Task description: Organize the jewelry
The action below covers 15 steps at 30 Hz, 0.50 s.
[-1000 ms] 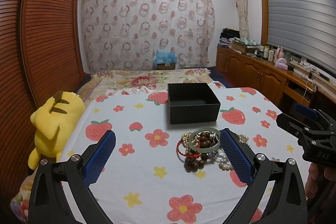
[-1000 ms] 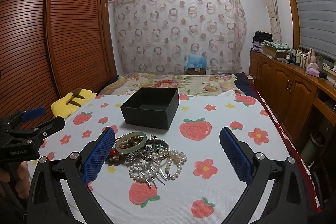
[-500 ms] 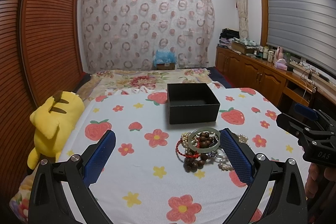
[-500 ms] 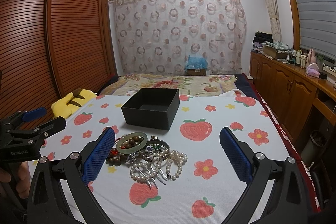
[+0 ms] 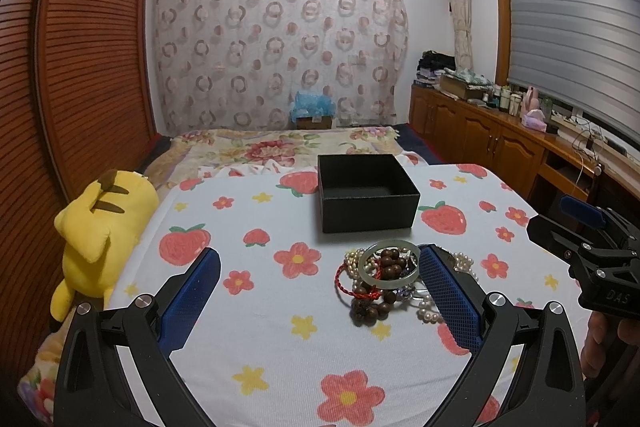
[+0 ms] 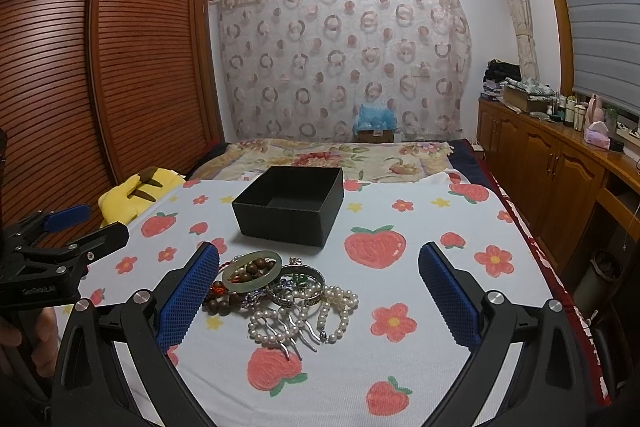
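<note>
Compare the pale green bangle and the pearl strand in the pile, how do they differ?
The green bangle is one smooth, rigid ring; the pearl strand is many small round beads strung in loose loops. The bangle is pale green, the pearls white. The bangle lies at the pile's end nearer the black box, resting over brown wooden beads; the pearls spread at the near end. Both lie on the bedspread, unheld.

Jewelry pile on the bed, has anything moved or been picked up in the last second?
No visible change. The tangled jewelry pile of beads, pearls and a pale green bangle lies on the strawberry-print bedspread in front of the open black square box, untouched. The left claw and right claw both hover open over the bed, holding nothing.
</note>
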Motion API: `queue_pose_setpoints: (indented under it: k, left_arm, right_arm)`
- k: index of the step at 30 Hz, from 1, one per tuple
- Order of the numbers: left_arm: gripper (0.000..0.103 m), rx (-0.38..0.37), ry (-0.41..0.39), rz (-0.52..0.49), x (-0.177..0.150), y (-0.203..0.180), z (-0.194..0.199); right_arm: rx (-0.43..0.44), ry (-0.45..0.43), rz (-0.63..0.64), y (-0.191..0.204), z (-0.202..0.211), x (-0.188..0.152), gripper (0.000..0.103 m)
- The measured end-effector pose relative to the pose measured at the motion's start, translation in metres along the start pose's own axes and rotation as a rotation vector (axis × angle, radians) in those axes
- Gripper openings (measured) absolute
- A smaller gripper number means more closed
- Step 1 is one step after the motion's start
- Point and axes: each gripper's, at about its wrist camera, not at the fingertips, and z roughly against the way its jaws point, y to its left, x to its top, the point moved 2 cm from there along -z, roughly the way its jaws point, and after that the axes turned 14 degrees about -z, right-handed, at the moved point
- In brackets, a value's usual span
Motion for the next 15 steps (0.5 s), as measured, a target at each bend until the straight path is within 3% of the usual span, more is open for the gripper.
queue_pose_setpoints:
  k: [15]
  left_arm:
    - [0.096, -0.088, 0.141, -0.043, -0.025, -0.016, -0.043]
  right_arm:
    - [0.005, 0.063, 0.003, -0.010, -0.019, -0.016, 0.101]
